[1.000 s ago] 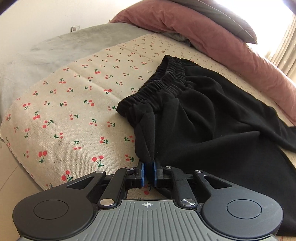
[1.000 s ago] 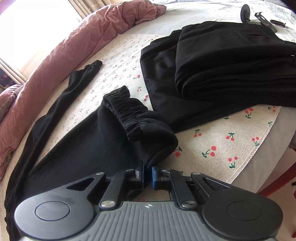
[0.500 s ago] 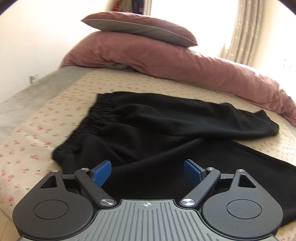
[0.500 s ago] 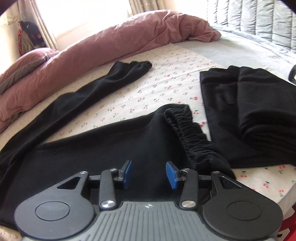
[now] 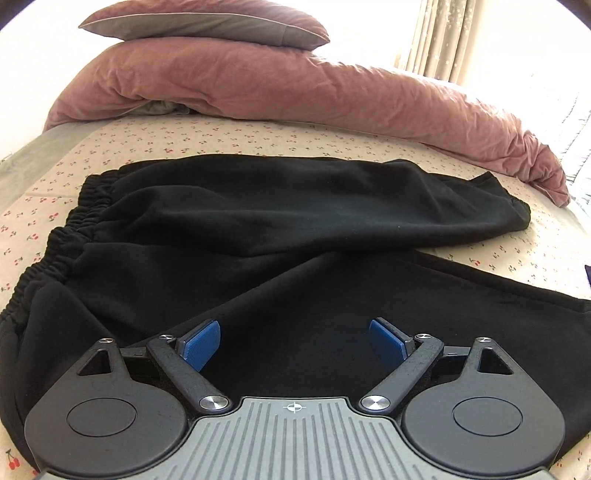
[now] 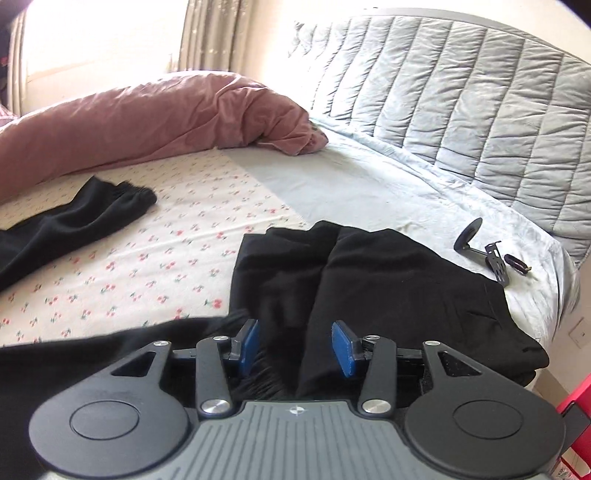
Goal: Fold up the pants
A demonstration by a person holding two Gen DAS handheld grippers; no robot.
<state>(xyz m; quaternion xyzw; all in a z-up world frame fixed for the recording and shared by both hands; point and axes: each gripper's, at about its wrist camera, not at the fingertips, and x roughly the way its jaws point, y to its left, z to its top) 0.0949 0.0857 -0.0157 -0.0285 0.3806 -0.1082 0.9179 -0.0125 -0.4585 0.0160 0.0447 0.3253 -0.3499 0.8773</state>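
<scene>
Both grippers released black fleece pants (image 5: 295,229), jaws just opening, nothing held: left gripper (image 5: 294,341) wide, right gripper (image 6: 294,349) half-open. Next I'd grab far leg ahead, fold evenly onto near leg.

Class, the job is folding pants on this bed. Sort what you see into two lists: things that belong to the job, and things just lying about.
Belongs to the job:
- black sweatpants, spread flat
- left gripper, open
- right gripper, open

Just lying about:
- pink duvet
- pillow
- stack of folded black clothes
- small black bracket
- grey quilted headboard
</scene>
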